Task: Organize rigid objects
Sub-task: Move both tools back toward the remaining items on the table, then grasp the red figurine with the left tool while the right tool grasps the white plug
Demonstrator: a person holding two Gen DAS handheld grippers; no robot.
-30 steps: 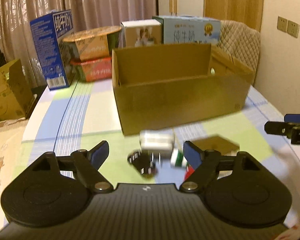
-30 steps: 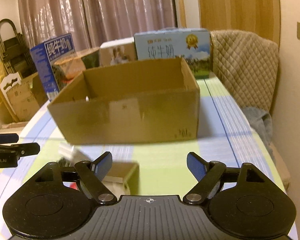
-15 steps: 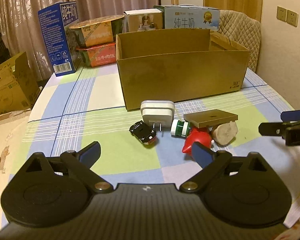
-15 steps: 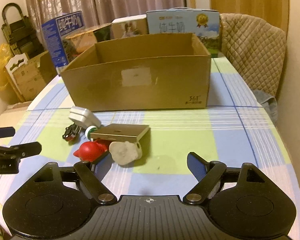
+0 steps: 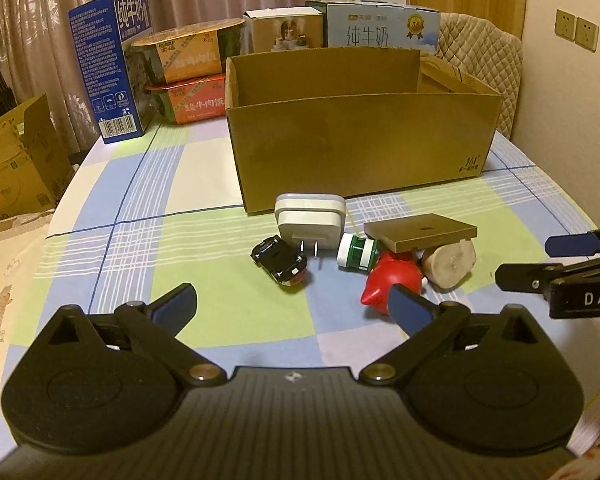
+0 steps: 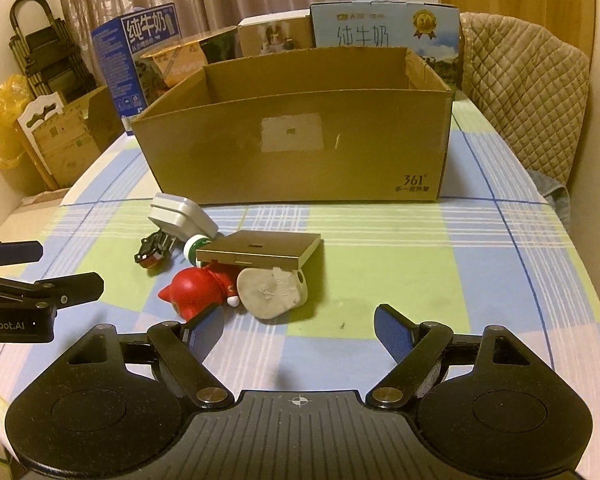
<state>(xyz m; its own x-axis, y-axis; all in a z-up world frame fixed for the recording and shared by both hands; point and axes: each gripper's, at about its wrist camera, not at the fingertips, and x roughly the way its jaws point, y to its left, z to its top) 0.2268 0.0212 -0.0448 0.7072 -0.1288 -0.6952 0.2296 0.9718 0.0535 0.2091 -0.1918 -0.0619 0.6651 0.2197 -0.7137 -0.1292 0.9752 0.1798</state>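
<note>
A small pile lies on the checked tablecloth before an open cardboard box [image 5: 360, 148] [image 6: 300, 148]: a white plug adapter [image 5: 310, 220] [image 6: 178, 218], a black toy car [image 5: 280, 260] [image 6: 152, 250], a green-and-white bottle [image 5: 358, 252], a flat gold box [image 5: 420, 232] [image 6: 260, 250], a red figurine [image 5: 388, 284] [image 6: 196, 290] and a pale wooden piece [image 5: 448, 262] [image 6: 270, 290]. My left gripper [image 5: 292, 308] is open and empty, short of the pile. My right gripper [image 6: 300, 330] is open and empty, just right of the figurine.
Milk cartons [image 5: 108, 64] [image 6: 384, 28], stacked food bowls [image 5: 188, 76] and a small box [image 5: 286, 28] stand behind the cardboard box. A quilted chair [image 6: 524, 96] is at the right. More cartons [image 5: 16, 164] sit off the table's left edge.
Both grippers have pulled back and risen from the cardboard box, so the pile of objects now shows fully ahead of the fingers. Both stay open.
</note>
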